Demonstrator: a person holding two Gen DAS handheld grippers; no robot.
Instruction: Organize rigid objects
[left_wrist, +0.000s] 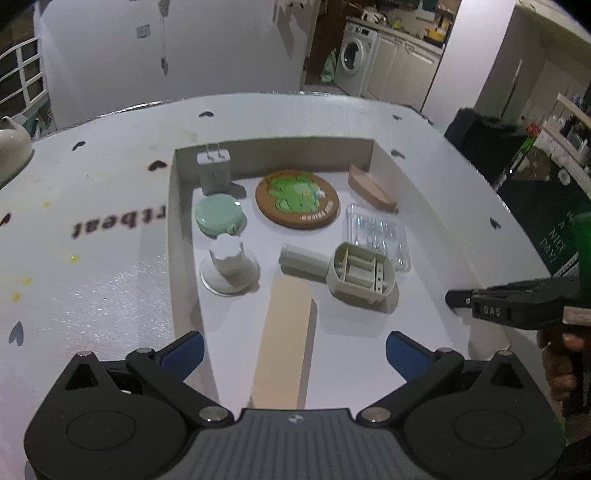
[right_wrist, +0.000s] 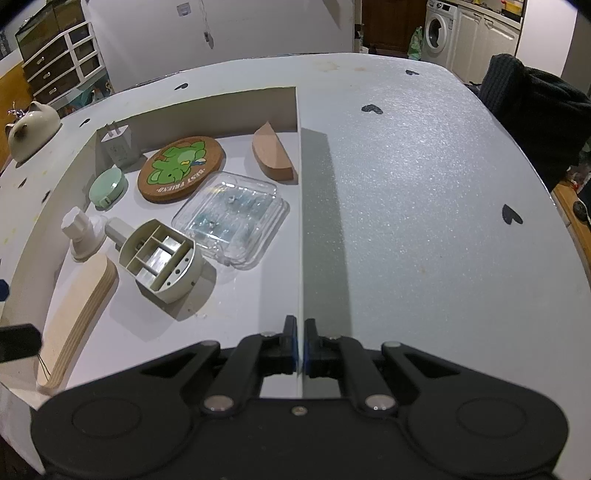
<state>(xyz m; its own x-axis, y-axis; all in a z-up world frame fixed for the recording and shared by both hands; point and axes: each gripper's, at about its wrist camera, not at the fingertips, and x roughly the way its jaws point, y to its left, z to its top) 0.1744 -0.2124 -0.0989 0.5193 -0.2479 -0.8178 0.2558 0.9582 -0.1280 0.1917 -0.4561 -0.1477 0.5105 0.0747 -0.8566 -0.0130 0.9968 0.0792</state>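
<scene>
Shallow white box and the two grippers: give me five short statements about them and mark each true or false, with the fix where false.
1. The left gripper stands open with nothing between its pads. True.
2. The right gripper is open and clear of the box. False: it is shut on the box wall.
3. The round cork coaster shows a green cartoon figure. True.
4. The long wooden board lies outside the box on the table. False: it lies inside, on the box floor.
5. The clear plastic case is stacked on the coaster. False: it lies beside it on the floor.
</scene>
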